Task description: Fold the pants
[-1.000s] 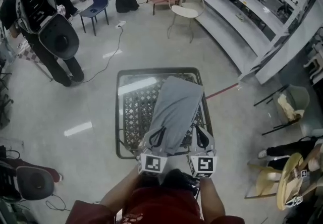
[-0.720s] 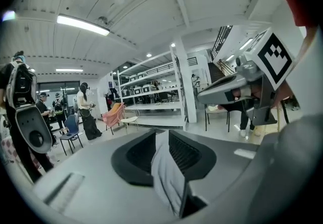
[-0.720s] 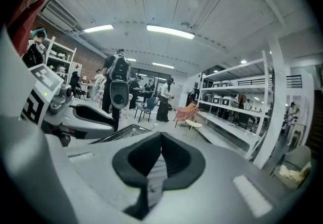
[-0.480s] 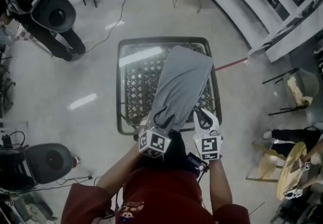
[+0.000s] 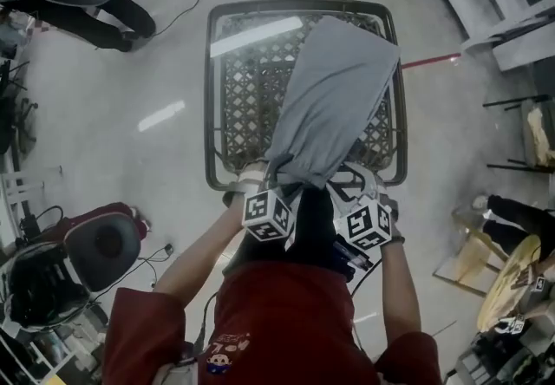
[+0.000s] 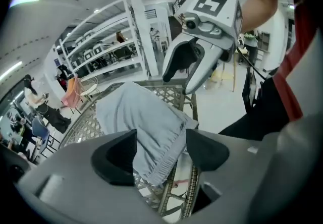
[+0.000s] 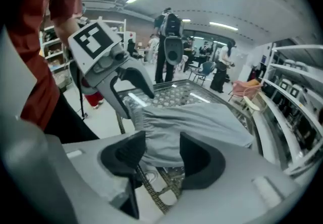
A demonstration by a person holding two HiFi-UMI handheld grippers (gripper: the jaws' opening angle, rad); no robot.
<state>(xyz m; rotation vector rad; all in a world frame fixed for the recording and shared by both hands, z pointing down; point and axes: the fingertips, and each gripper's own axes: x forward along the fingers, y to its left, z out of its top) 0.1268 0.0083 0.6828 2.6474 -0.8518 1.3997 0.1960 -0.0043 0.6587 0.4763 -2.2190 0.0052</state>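
Lower now than a second ago, the left gripper [image 5: 260, 177] and right gripper [image 5: 349, 179] sit at the near rim of the dark metal lattice-top table [image 5: 211, 97], their jaws just opened wide. Across the table lie the light grey fabric pants [image 5: 334, 97], set diagonally, waistband loose between both pairs of jaws, pads not pressing.

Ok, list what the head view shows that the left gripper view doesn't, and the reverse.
Head view only: the table's whole outline from above, and the marker cube on the left gripper. Left gripper view only: that gripper's fingers, apart and just opening, with the pants' waistband loose between them; shelves behind. Both: the grey pants lying across the lattice table, and the right gripper, whose fingers have likewise just been opening with pants between them.
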